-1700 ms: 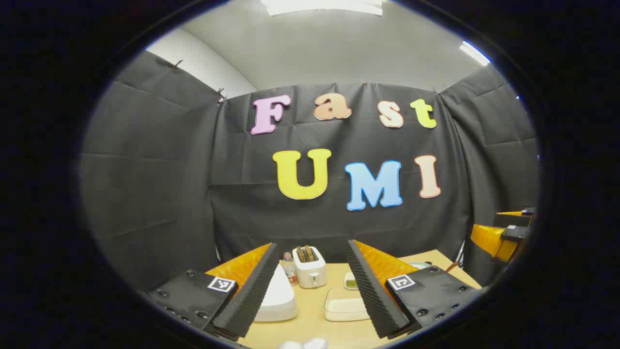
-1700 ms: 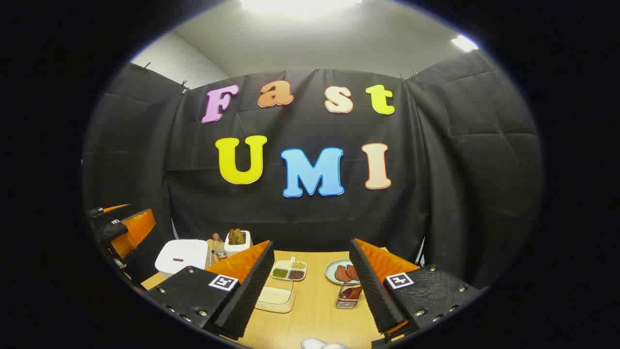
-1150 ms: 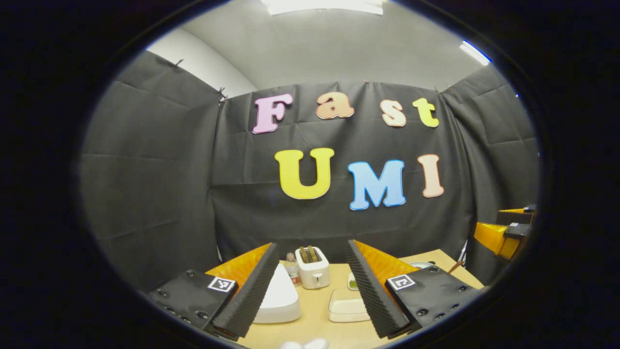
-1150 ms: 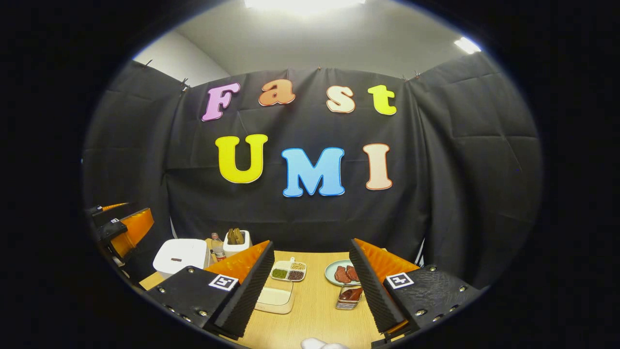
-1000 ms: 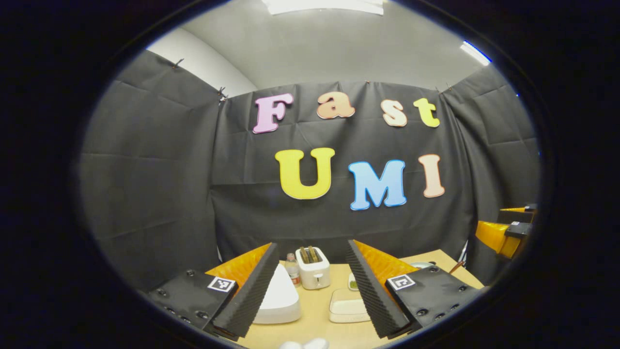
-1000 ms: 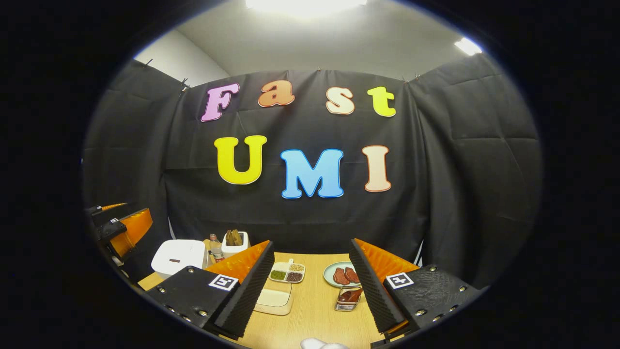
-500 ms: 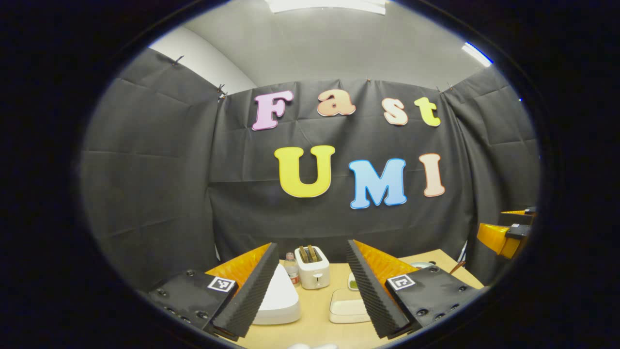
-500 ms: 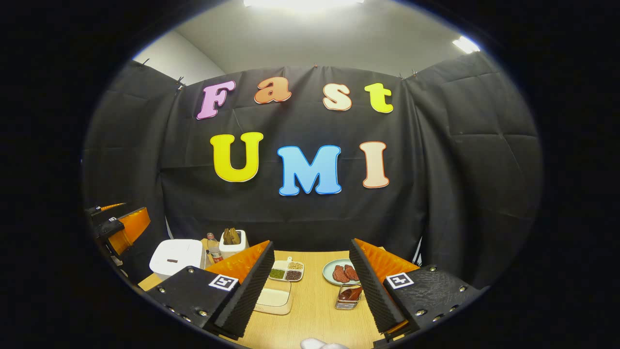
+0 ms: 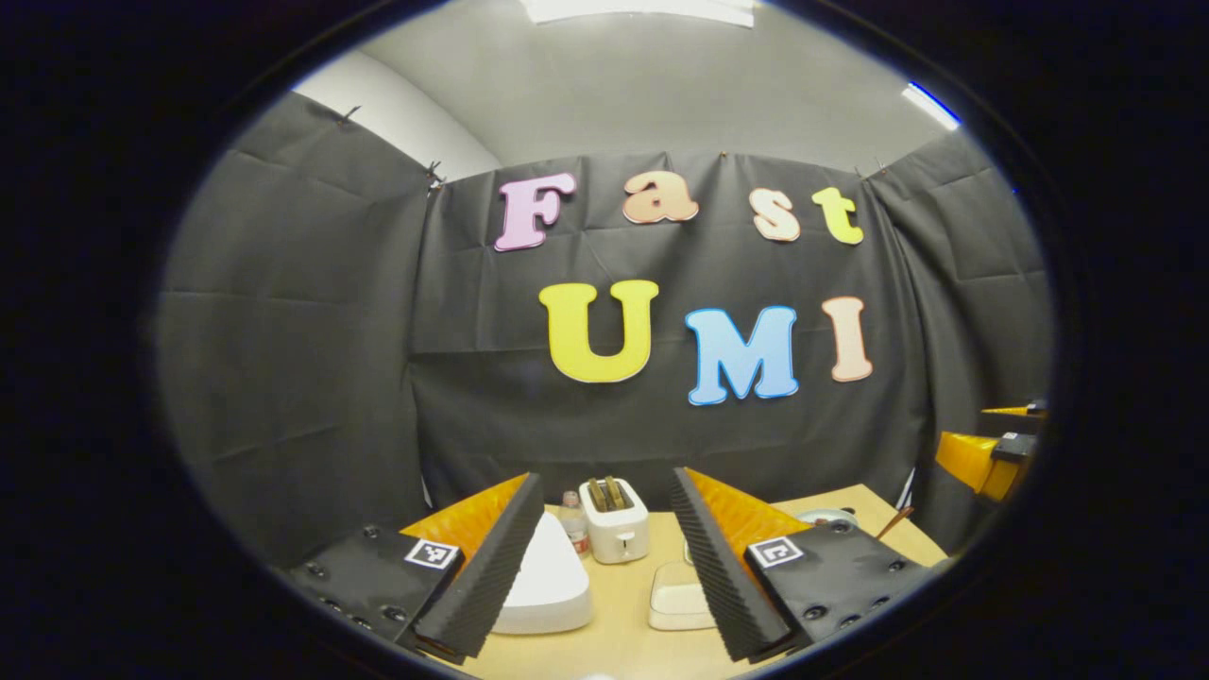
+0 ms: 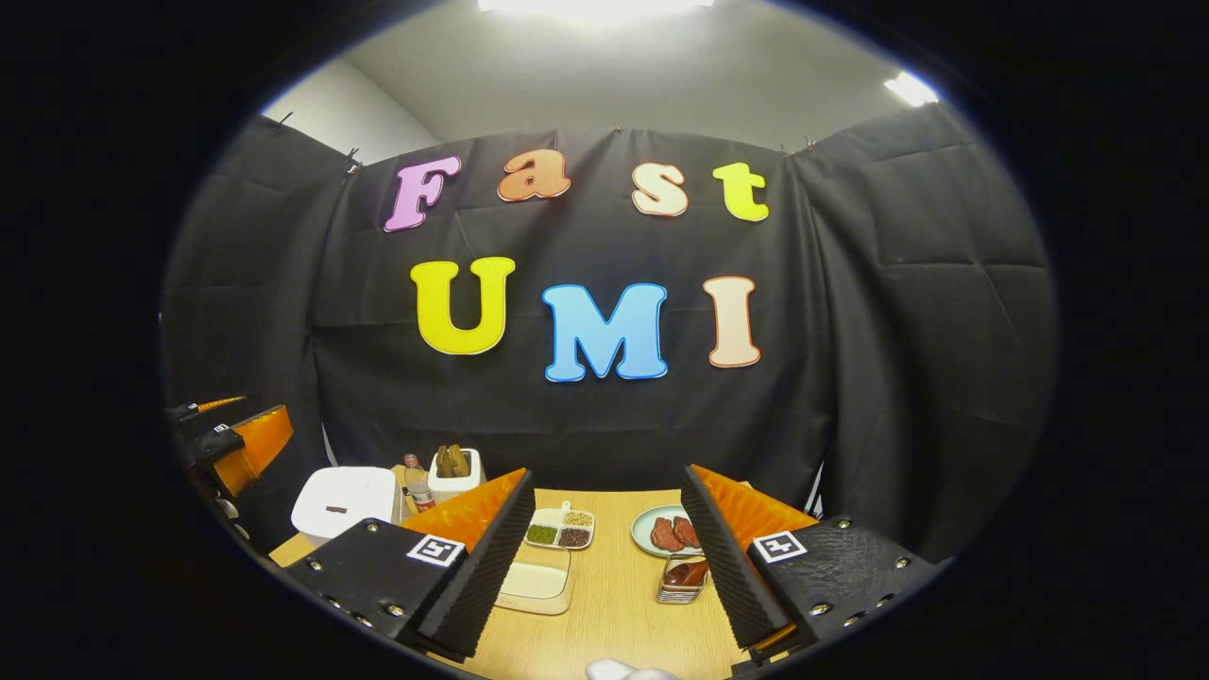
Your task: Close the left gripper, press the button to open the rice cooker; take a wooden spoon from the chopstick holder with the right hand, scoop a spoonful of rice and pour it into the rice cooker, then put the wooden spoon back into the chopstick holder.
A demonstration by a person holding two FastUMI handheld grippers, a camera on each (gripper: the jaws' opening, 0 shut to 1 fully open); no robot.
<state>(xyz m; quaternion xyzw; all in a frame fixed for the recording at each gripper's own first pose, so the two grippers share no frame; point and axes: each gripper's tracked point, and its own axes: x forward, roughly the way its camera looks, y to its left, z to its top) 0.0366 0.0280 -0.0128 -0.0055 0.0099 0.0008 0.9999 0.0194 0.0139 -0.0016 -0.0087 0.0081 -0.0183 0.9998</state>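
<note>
On the table (image 10: pixel 614 614), a divided dish (image 10: pixel 561 532) holds green, tan and dark grains; a plate (image 10: pixel 648 530) holds meat. The closed rice cooker (image 9: pixel 548 581) sits partly behind the left gripper (image 9: pixel 604 567)'s left finger. Both the left and the right gripper (image 10: pixel 609 552) are spread apart, holding nothing.

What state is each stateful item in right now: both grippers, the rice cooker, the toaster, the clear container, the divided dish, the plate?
left gripper: open, holding nothing
right gripper: open, holding nothing
rice cooker: lid shut
toaster: upright, slices in its slots
clear container: on the table, pale contents inside
divided dish: compartments filled
plate: red pieces on it
</note>
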